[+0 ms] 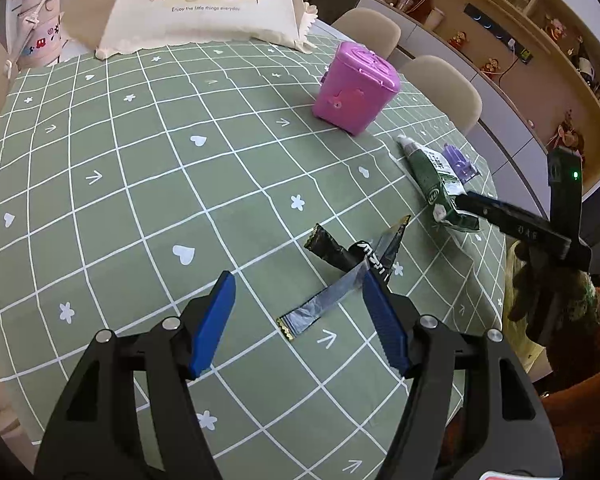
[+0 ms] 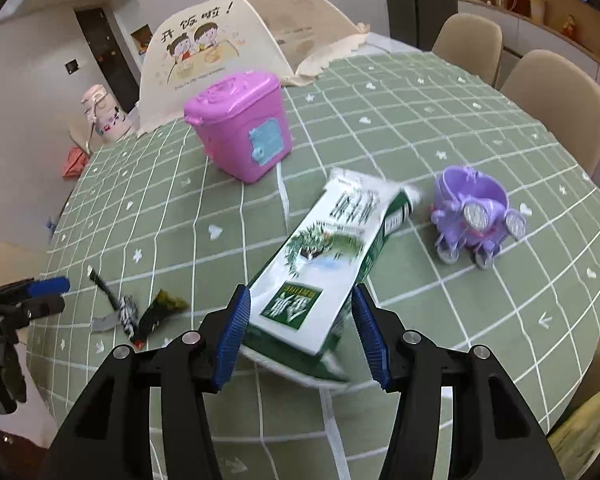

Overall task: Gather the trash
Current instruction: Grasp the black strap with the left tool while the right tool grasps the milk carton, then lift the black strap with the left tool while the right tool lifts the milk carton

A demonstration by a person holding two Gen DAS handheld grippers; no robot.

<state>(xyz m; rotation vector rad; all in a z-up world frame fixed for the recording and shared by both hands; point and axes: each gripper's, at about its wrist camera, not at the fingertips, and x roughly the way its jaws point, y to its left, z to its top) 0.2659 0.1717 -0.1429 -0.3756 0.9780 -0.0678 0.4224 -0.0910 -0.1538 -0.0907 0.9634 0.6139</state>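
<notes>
A crushed green and white carton (image 2: 332, 260) lies on the green checked tablecloth; its near end sits between the open blue fingers of my right gripper (image 2: 300, 320), which is not closed on it. The carton also shows in the left wrist view (image 1: 436, 184), with the right gripper's black finger beside it. A black and silver wrapper (image 1: 348, 276) lies by the right finger of my open left gripper (image 1: 300, 304); it also shows in the right wrist view (image 2: 136, 312). A pink lidded toy bin (image 1: 354, 88) (image 2: 240, 124) stands farther back.
A purple toy cart (image 2: 476, 212) stands right of the carton. A cream food-cover tent (image 1: 196, 4) stands at the table's far side. Beige chairs (image 2: 556, 104) line the far right edge. The table edge (image 1: 496, 264) drops off at right.
</notes>
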